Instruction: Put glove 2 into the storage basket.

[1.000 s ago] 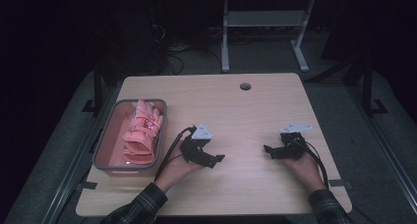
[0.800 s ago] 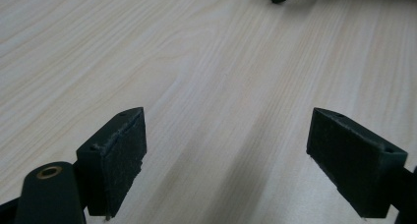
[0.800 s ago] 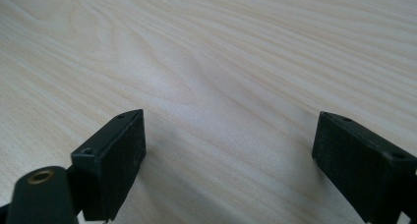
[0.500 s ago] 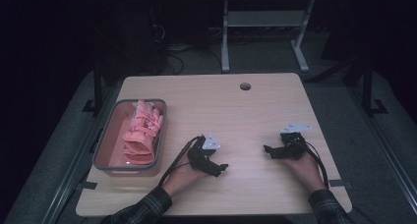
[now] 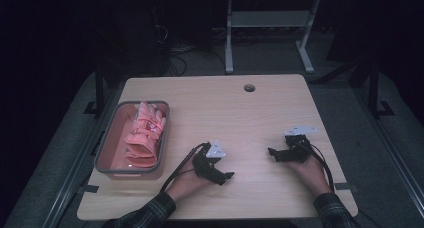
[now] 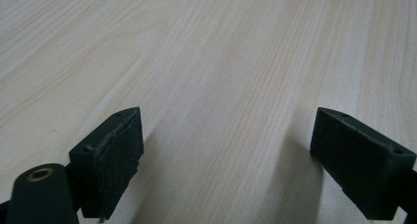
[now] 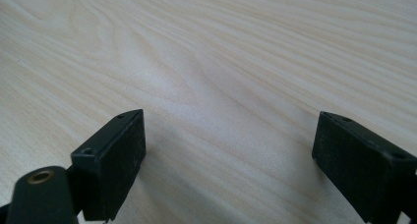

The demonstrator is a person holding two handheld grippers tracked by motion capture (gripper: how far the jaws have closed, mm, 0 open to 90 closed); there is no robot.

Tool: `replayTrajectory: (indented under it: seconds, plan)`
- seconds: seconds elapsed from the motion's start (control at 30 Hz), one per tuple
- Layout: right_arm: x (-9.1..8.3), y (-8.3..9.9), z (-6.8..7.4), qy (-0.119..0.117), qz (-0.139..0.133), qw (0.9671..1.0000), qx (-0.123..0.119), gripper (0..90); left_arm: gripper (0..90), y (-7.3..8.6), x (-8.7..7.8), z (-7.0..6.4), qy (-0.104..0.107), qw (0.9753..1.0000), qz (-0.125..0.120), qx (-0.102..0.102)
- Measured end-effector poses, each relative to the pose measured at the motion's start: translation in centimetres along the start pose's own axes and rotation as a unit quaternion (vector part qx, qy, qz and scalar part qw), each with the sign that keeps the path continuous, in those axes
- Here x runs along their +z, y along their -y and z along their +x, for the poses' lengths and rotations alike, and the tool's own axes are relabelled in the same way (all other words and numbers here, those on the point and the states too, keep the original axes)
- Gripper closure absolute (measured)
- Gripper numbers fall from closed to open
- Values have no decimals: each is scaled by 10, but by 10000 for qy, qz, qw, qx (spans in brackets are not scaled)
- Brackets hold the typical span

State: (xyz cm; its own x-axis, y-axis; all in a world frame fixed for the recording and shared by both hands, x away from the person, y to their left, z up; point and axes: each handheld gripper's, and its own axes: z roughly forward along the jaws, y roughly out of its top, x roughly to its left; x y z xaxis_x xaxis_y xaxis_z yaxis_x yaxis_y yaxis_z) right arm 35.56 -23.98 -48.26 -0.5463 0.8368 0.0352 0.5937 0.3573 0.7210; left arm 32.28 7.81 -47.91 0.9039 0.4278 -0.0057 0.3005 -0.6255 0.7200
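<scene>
My left gripper (image 5: 226, 177) rests low over the wooden table (image 5: 220, 113) near its front middle, to the right of the tray, pointing right. In the left gripper view its jaws stand wide apart with bare wood between them, so the left gripper (image 6: 226, 160) is open. My right gripper (image 5: 272, 152) lies near the table's right front, pointing left. The right gripper (image 7: 228, 162) is open too, nothing between its black pads. A pink folded cloth (image 5: 142, 135) lies inside a grey tray (image 5: 165, 133) at the table's left.
A round cable hole (image 5: 249, 88) sits near the table's far edge. Beyond the table stands a white metal frame (image 5: 270, 33) on a dark floor. Cables trail from both grippers toward the person's sleeves at the front edge.
My left gripper has slid toward the front of the table and a little right, lowering onto the wood. The right gripper has stayed put.
</scene>
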Motion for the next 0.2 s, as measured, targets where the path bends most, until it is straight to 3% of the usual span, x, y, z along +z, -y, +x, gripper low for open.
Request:
replayTrajectory:
  seconds: [0.2]
  plan:
    - [0,0,0,-1,0,10000,3,121,116,0,0,0,-30,10000,4,-36]
